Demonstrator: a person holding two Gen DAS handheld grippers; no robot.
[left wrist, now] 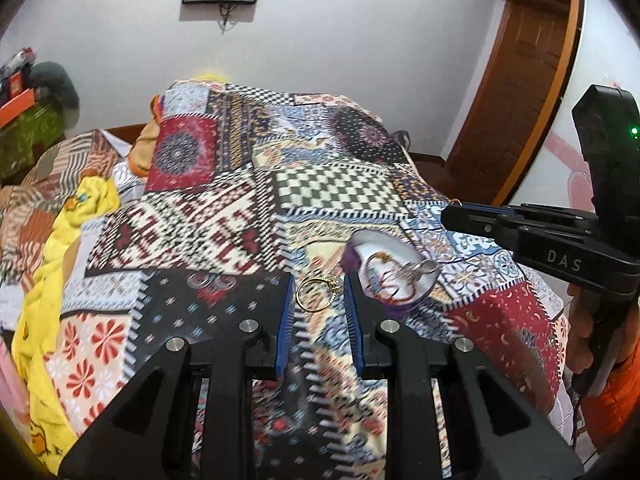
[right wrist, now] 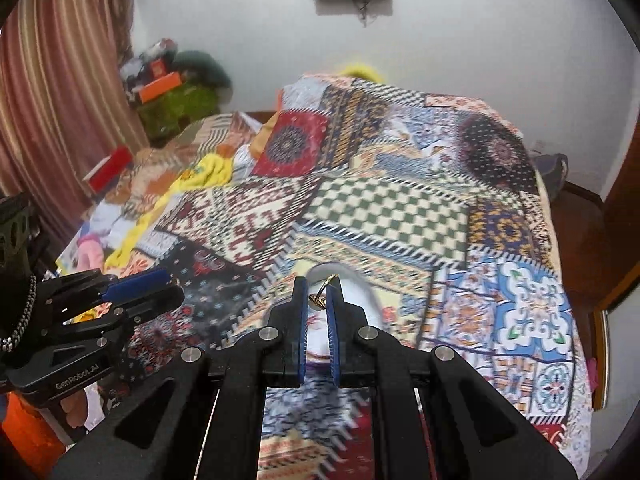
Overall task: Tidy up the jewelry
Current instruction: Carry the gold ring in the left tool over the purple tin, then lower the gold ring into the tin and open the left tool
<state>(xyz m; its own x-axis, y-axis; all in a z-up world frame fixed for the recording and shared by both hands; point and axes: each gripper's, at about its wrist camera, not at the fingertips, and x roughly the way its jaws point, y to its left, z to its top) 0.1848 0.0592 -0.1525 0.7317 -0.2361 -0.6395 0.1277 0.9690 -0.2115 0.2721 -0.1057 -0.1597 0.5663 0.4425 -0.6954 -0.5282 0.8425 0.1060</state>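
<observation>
A gold ring (left wrist: 318, 295) lay on the quilt (left wrist: 224, 216) at lower centre of the left view, between the left gripper's (left wrist: 318, 300) blue pads (left wrist: 285, 312). Jaws stood wide, pads clear of the band on both sides; the ring's stone sat close to the right pad.

Just right of it sat a white dish (left wrist: 394, 276) with a purple rim, holding a hoop and silver pieces, details too tangled to resolve. The dish touched or nearly touched the right finger; cannot tell which.

The right gripper (right wrist: 318, 300) showed jaws narrow, pinching a small gold piece (right wrist: 320, 298) at the tips, directly over the dish (right wrist: 360, 292) in the right view. In the left view it (left wrist: 452, 216) entered from the right edge, above and beyond the dish.

Open quilt lay to the left of the ring and toward the frame's top. A yellow cloth (left wrist: 60, 248) ran along the quilt's left edge. Quilt edge dropped off at right, near a wooden door (left wrist: 516, 92).
</observation>
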